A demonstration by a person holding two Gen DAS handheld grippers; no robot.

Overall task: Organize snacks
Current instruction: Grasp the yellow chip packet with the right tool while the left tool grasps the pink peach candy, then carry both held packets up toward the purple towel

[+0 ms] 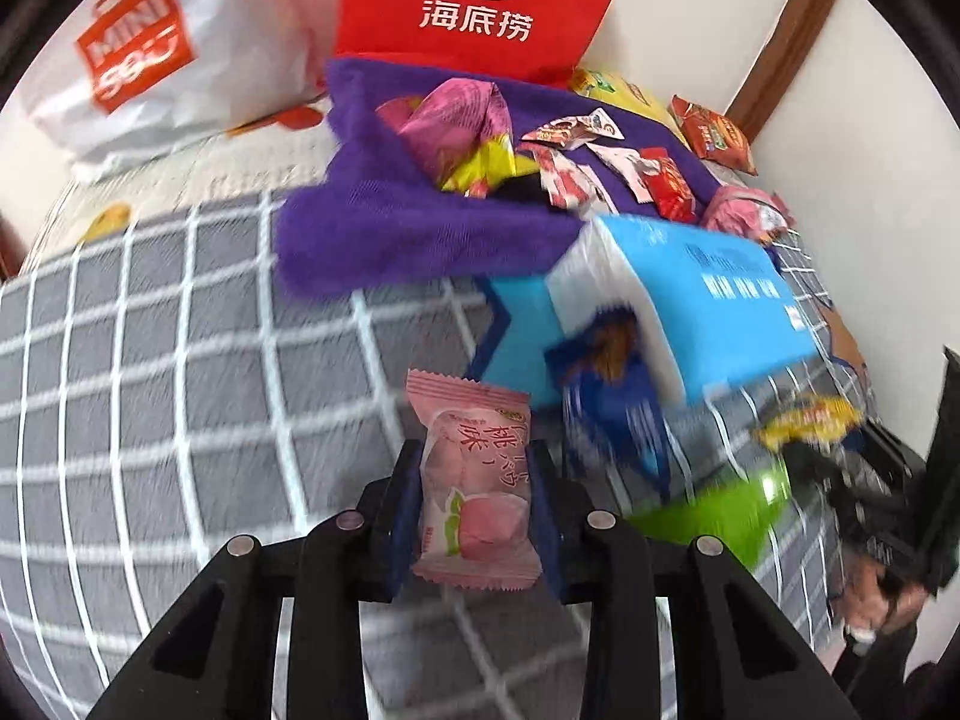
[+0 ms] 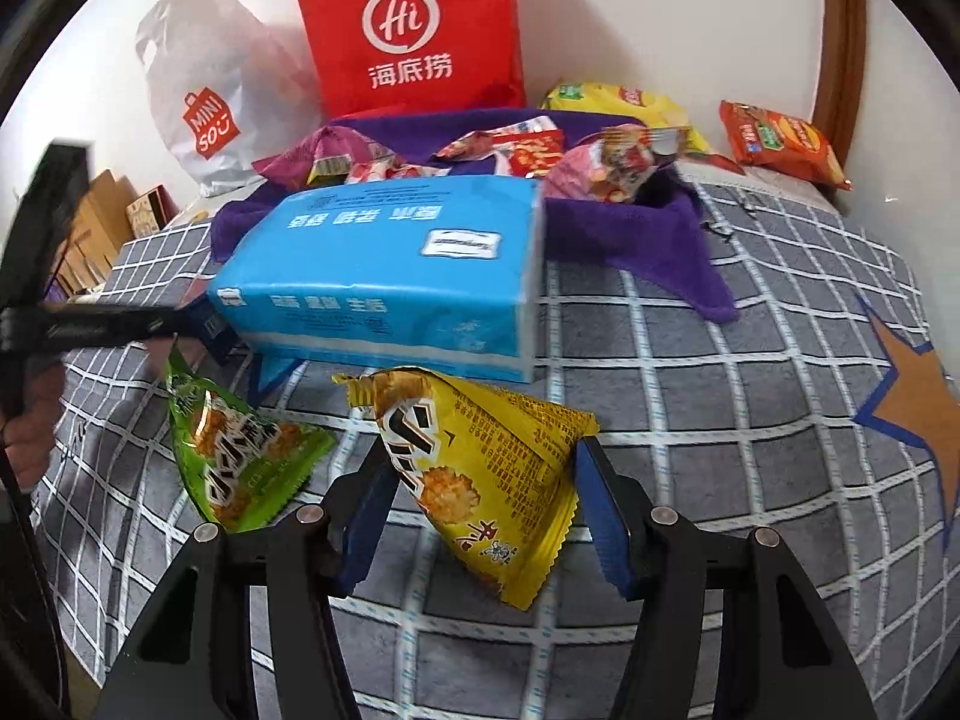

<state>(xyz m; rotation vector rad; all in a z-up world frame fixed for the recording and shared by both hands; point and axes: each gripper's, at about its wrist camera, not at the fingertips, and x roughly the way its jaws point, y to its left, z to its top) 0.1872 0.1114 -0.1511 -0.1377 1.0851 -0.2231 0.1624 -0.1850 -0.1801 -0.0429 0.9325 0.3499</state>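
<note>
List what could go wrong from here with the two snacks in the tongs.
1. The left tongs pinch the pink peach snack by its puffy middle; it may be crushed or slip out.
2. The yellow snack bag sits tilted between the right tongs, so it may twist free when lifted.

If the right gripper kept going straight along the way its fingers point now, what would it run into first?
The right gripper already has the yellow snack packet between its fingers. Pushed straight on, that packet would probably meet the blue tissue pack lying just beyond it, though the gap between them is hard to judge through the fisheye.
</note>
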